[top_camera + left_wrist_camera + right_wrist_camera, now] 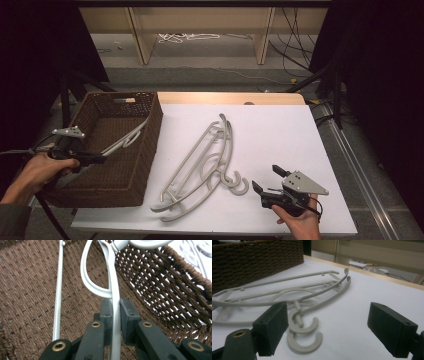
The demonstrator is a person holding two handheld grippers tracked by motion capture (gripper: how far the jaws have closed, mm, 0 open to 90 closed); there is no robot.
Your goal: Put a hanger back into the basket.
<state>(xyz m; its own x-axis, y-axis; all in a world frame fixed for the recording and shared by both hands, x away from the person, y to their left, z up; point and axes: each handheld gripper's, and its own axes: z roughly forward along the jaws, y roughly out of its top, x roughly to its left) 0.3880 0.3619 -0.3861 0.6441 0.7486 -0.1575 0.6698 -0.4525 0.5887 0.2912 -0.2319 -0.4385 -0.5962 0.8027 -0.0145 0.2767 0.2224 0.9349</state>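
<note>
Pinched by the left tool (114, 315) over the brown woven basket (150, 150), the pale grey plastic hanger (113, 285) could snag the rim and twist free; the right tool (272, 181) waits spread on the desk.

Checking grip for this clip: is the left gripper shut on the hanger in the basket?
Yes, shut: the left gripper pads press both sides of the grey hanger bar over the wicker basket.

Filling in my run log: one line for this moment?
left gripper: shut on hanger over basket | right gripper: open, near hangers on table
</note>
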